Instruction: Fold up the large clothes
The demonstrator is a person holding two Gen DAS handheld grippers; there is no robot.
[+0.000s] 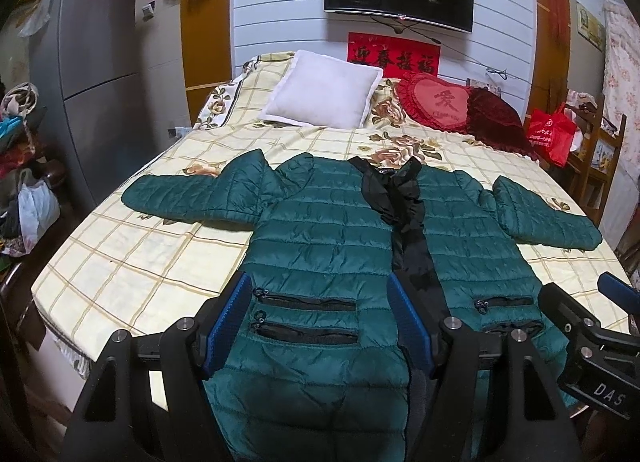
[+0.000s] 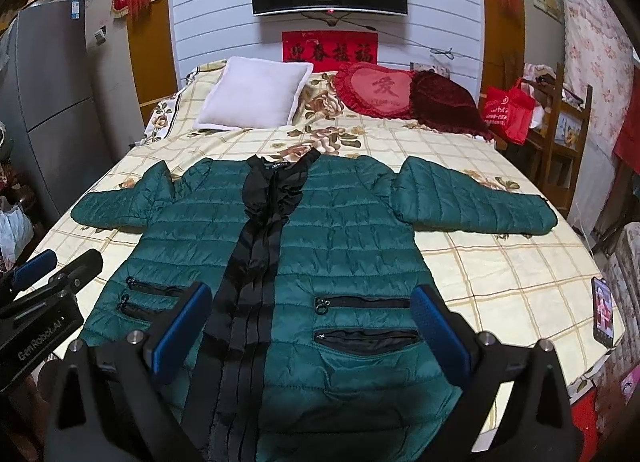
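A dark green quilted jacket [image 1: 328, 221] [image 2: 348, 229] lies face up on the bed, both sleeves spread out sideways, with a black lining strip down its middle. Its hem reaches the bed's near edge and is partly hidden behind the gripper bodies. My left gripper [image 1: 320, 298] hovers over the jacket's lower left panel with its zip pockets, open with nothing pinched between the blue pads. My right gripper [image 2: 310, 312] hangs over the lower right panel, open as well. Each gripper shows in the other's view: the right gripper [image 1: 588, 294] and the left gripper [image 2: 60, 266].
The bed [image 1: 140, 246] has a checked floral sheet. At its head lie a white pillow [image 1: 324, 89] and a red heart cushion [image 1: 436, 101]. A phone [image 2: 603, 312] lies at the bed's right edge. A fridge [image 1: 100, 61] stands left, a red bag [image 1: 550, 133] right.
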